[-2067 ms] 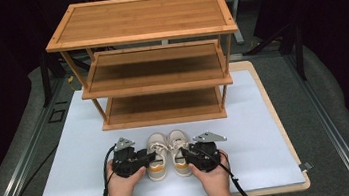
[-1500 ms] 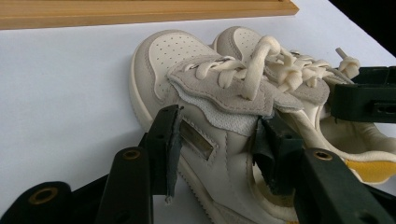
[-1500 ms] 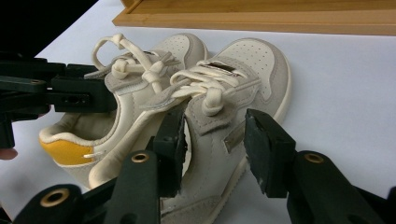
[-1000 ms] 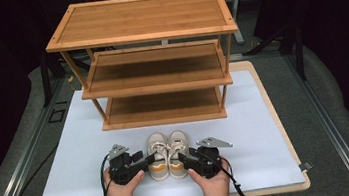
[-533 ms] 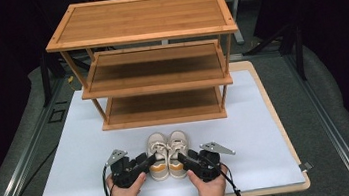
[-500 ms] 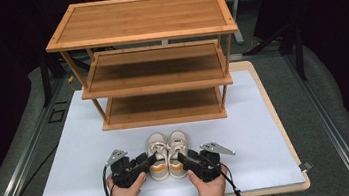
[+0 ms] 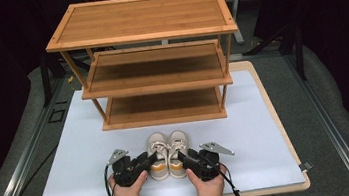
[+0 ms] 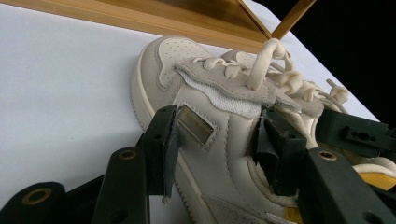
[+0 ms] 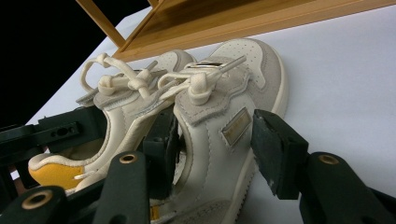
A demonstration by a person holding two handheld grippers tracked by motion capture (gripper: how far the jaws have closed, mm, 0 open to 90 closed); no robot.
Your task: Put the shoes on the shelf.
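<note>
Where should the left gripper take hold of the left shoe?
At the collar wall of the left shoe, coming from the heel end, one jaw outside and one inside the opening. The upright side panel there is thin and firm; the toe and laces are bulkier. The left gripper already straddles that wall, its jaws having just been closing.

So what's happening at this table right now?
A person holds a claw in each hand over a pair of small cream shoes on the white mat, in front of a three-tier wooden rack. The left claw, its jaws just closing, straddles the side of the left shoe; the right claw does the same on the right shoe. Both shoes stand on the mat, and the rack's shelves hold nothing.
</note>
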